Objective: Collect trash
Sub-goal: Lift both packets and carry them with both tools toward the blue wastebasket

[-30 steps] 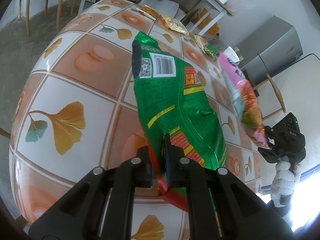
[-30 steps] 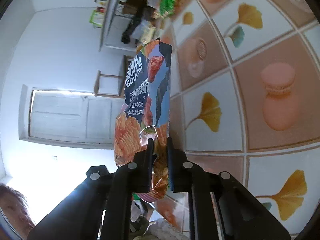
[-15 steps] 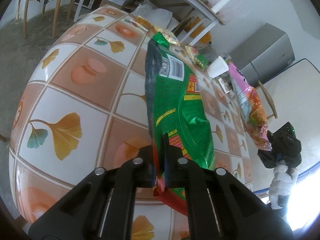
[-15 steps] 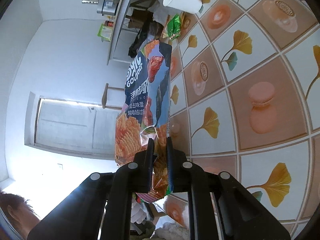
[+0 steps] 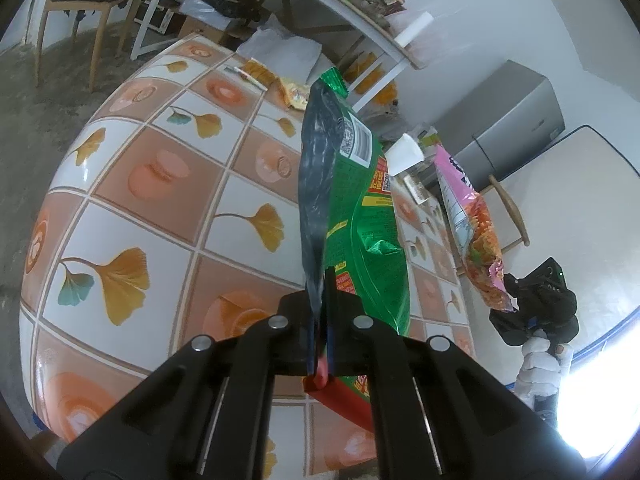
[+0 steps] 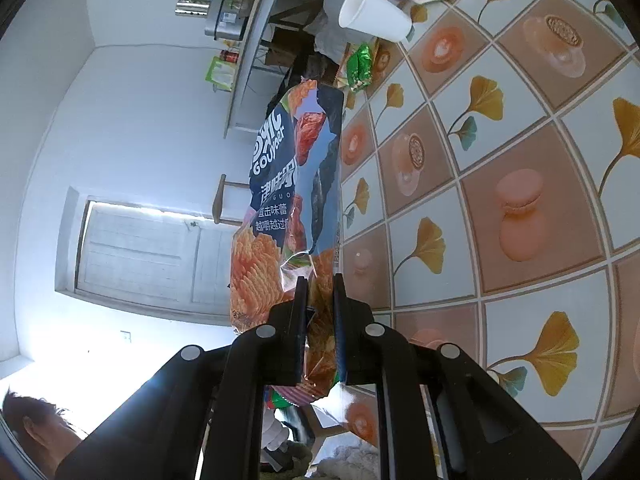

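the green snack bag [image 5: 360, 216] now hangs clear of the table [image 5: 168, 200], where a second ago much of its length still lay along the tiled top; it has swung more edge-on to the left wrist camera, so its dark silvery side shows beside the printed green. the left tongs [image 5: 320, 320] have finished closing and are clamped tight on the bag's lower end, the red seal poking out beneath the pads. in the right wrist view the blue and orange chip bag [image 6: 292, 208] sits as it did before, pinched near its bottom edge by the right tongs [image 6: 320, 320], which have not changed their grip. that same bag shows pink-backed at the right of the left view.

for the task, this reads as two pieces of trash secured and lifted together, so the picking step looks done for this pair and carrying them to a bin comes next; no bin is visible in either view. more litter waits on the table: a white paper cup [image 6: 372, 16] on its side, a small green wrapper [image 6: 360, 66] and yellow packets [image 5: 296, 94] toward the far edge.

both tongs point forward and somewhat downward over the table, the bags standing up ahead of the fingers, the left pair slightly raised from where it was.
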Motion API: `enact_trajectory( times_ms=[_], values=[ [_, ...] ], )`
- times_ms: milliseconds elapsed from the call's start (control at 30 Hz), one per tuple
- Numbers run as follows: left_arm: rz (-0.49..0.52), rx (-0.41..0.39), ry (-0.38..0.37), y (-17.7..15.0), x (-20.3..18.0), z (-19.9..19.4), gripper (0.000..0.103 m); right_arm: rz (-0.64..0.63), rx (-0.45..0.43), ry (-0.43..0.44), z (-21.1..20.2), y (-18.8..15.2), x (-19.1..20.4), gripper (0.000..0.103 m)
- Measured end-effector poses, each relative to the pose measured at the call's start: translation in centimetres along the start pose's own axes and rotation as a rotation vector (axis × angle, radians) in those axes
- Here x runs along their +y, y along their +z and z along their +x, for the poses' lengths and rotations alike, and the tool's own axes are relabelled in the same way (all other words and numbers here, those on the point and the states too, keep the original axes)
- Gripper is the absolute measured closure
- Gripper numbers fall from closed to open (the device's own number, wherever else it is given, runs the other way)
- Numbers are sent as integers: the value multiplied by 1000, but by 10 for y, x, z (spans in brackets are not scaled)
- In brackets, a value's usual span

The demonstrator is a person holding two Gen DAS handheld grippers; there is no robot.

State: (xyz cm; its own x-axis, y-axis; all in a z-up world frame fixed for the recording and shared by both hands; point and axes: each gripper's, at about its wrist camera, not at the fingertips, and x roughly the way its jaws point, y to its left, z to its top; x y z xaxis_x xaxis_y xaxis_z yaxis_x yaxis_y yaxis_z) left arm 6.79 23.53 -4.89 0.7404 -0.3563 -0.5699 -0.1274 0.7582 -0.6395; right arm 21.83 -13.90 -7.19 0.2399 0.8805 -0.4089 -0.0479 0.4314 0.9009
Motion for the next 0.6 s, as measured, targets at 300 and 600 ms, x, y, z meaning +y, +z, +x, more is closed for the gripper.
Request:
enact_trajectory(
  times_ms=[300, 600],
  values=[
    [9, -23, -36, 5, -7, -9, 101, -4, -31, 22, -22, -8, -2, 91],
    [15, -30, -55, 8, -12, -9, 101, -4, -66, 32, -40, -16, -3, 91]
  ],
)
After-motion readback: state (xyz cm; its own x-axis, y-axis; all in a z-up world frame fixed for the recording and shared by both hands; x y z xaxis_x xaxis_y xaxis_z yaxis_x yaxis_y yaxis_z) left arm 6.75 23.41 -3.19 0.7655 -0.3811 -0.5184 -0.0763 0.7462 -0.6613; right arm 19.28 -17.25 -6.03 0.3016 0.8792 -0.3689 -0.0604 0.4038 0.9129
